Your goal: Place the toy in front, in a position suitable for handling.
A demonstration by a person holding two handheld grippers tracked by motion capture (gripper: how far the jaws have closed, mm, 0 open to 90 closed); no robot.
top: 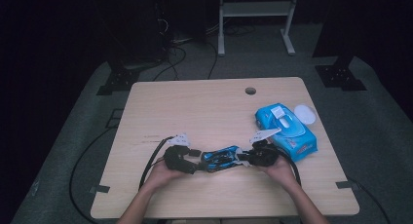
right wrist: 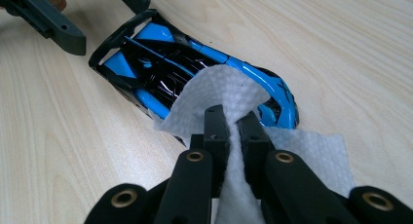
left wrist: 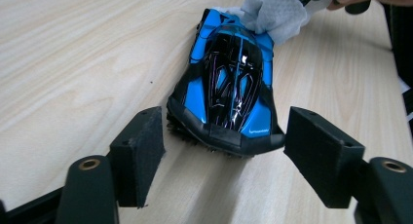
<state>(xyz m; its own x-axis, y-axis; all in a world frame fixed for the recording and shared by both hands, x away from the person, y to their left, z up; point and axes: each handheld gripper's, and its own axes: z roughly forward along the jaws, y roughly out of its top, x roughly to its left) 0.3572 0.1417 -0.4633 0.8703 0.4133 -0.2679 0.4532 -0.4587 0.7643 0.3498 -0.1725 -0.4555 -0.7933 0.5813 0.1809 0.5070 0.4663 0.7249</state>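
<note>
A blue and black toy car (top: 221,157) lies on the wooden table (top: 195,107) between my two grippers. My left gripper (top: 195,158) stands open at one end of the car (left wrist: 231,87); its pads (left wrist: 141,146) flank that end with a small gap on each side. My right gripper (right wrist: 233,114) is shut on a white wipe (right wrist: 219,87), which drapes over the other end of the car (right wrist: 160,68). In the left gripper view the wipe (left wrist: 275,12) covers the far end of the car. Hands hold both grippers near the table's front edge.
A blue pack of wet wipes (top: 287,131) lies just right of the right hand, with a white round lid (top: 305,114) beside it. A cable hole (top: 250,91) sits near the table's far edge. Black cables trail from both grippers.
</note>
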